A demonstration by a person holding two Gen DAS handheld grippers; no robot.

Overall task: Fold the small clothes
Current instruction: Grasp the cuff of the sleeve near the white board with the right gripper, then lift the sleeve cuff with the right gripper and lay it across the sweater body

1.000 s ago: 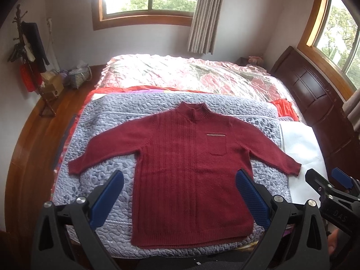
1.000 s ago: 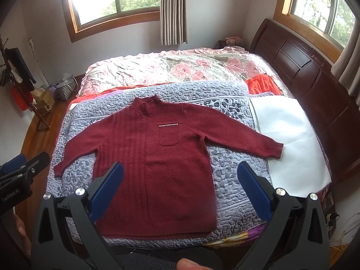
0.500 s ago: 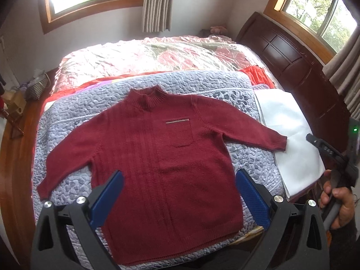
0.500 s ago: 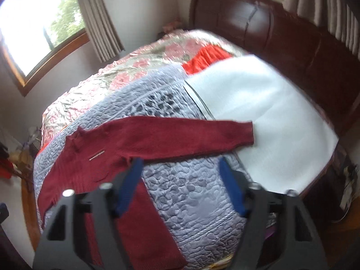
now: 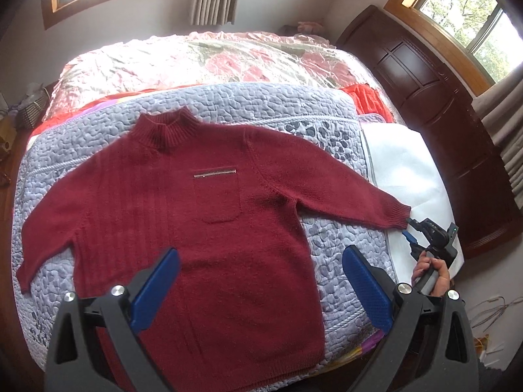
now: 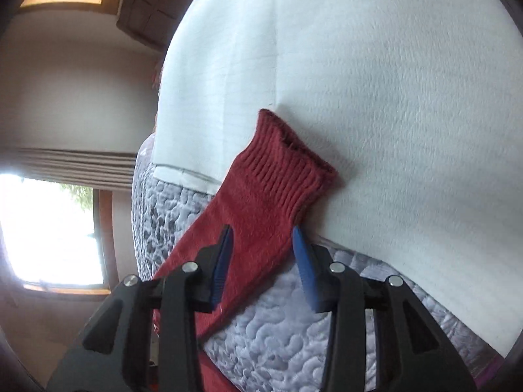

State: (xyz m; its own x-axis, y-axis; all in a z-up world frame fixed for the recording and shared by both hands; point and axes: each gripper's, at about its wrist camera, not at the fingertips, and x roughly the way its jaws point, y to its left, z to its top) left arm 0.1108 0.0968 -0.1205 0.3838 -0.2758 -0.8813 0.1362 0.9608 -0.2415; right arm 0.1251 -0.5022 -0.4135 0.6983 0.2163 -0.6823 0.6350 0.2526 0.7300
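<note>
Sweater [image 5: 202, 228] cuff [image 6: 287, 166] between right tool [image 6: 261, 251] pads

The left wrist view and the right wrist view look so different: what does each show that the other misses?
Only the left shows the whole sweater, its collar, pocket, the floral bedspread and the left tool, open above the hem. Only the right shows the right tool open, its pads either side of the sleeve. Both share the cuff, grey quilt and white sheet.
</note>
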